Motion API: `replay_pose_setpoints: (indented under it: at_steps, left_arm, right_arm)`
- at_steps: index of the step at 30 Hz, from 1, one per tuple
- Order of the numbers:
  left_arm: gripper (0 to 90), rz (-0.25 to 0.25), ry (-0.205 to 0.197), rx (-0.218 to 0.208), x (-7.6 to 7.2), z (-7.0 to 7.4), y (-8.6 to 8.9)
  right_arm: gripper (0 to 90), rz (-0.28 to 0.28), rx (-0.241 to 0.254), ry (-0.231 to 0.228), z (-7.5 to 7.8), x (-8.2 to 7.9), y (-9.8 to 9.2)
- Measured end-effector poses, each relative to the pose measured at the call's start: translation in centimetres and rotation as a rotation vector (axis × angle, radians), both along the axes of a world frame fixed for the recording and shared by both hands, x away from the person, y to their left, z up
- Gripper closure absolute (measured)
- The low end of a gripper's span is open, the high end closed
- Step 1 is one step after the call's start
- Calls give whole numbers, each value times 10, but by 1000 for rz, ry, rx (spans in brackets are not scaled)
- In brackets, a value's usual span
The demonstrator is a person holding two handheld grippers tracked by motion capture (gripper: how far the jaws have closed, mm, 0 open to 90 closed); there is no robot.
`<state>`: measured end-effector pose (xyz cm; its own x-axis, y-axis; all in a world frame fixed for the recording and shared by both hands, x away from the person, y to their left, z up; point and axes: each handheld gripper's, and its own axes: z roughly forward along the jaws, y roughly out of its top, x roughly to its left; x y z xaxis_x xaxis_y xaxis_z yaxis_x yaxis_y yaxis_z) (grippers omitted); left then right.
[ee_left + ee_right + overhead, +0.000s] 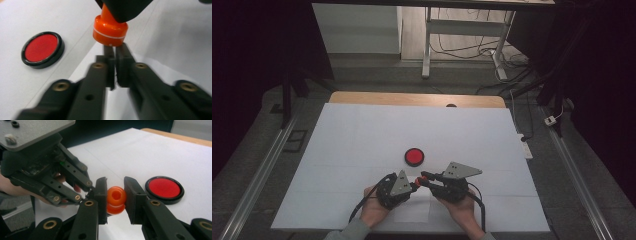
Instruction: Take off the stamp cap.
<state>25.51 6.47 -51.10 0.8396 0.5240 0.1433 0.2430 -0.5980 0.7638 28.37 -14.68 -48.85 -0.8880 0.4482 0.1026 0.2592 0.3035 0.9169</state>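
A small orange knob-shaped piece [115,198] with a hollow top sits between the pads of my right gripper [115,182], which is shut on it just above the white table [362,135]. In the left gripper view the same orange piece [110,28] hangs from the right gripper's black jaws, its wide base showing a white ring. My left gripper [115,48] is shut with its jaws together, and their tips meet the piece's base. A red disc with a black rim [414,156] lies flat just beyond both grippers. From above, the left gripper [413,184] and the right gripper [422,177] meet tip to tip.
A person's two hands hold the grippers at the near edge of the table. The wooden tabletop edge [412,98] shows at the far side of the white sheet. A white desk frame [427,45] and floor cables stand farther back.
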Motion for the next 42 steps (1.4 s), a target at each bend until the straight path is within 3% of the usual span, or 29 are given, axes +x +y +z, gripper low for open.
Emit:
replay_pose_setpoints:
  at_steps: [2,6,15,24,42]
  left_arm:
    - [697,-1,13,-5,1,0,-1]
    - [561,24,0,-22,1,0,-1]
    - [638,29,-27,-14,-1,0,-2]
    - [644,26,-68,34,-4,0,-5]
    - [662,23,-59,25,-4,-2,-4]
  right_arm:
    - [725,-4,6,4,-1,0,0]
    - [725,-6,7,7,0,1,-1]
    - [725,6,0,25,-3,0,3]
    - [725,3,-1,46,-3,2,2]
    - [728,-16,0,37,-3,-2,3]
